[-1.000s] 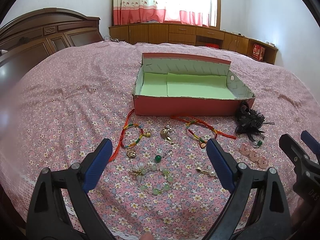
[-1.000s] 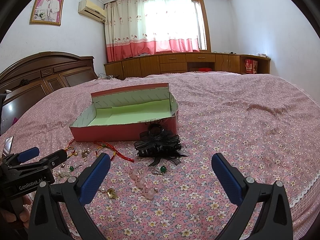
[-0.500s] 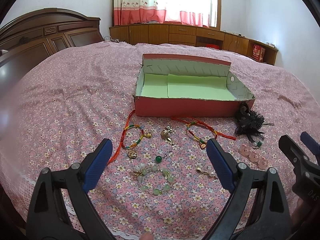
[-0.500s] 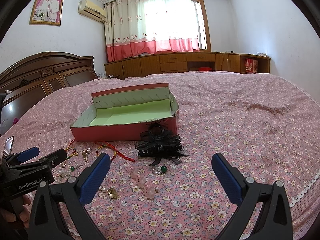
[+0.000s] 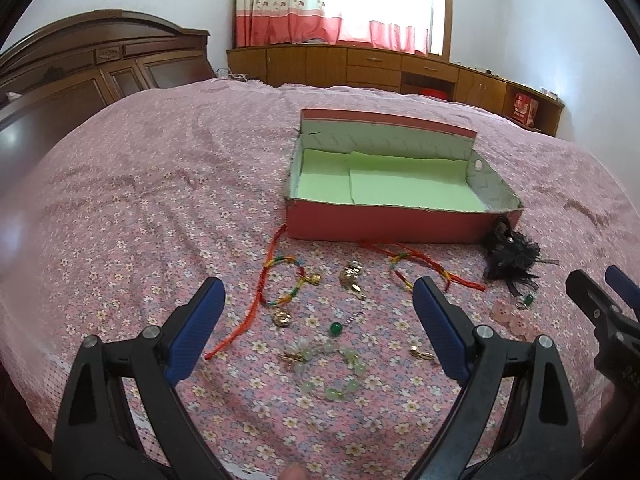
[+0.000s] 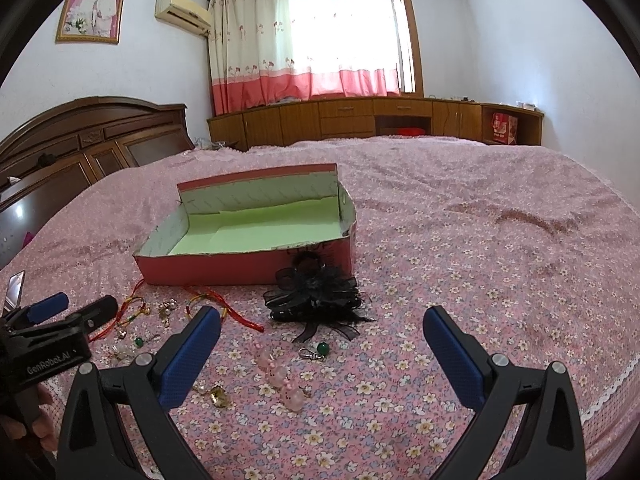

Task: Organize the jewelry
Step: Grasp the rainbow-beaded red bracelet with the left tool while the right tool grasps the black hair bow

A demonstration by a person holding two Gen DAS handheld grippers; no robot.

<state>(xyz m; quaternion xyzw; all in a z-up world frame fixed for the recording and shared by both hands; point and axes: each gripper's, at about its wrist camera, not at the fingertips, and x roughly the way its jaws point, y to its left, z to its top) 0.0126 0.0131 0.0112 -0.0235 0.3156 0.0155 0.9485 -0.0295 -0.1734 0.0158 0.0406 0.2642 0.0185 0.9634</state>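
Now, box (image 5: 384,228): red card, green lining, rectangular.
Beads (image 5: 340,368): glassy green loop, 6 o'clock of box.
Bed (image 6: 500,240): pink floral cotton.
Left tool (image 5: 316,320), right tool (image 6: 320,344): both released, empty.

Sunlit curtained window (image 6: 316,36), low wooden cabinets (image 6: 360,120) beneath, dark headboard (image 6: 88,140) (carved) — white walls (image 6: 540,40)

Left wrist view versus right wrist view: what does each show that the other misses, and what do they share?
Only the left wrist view shows the pale green bead bracelet whole, lying between the open left gripper fingers. Only the right wrist view shows the framed photo, the air conditioner and bare bedspread right of the box. Both show the red box with nothing in it, the black hair bow, the pink beads and the open right gripper.
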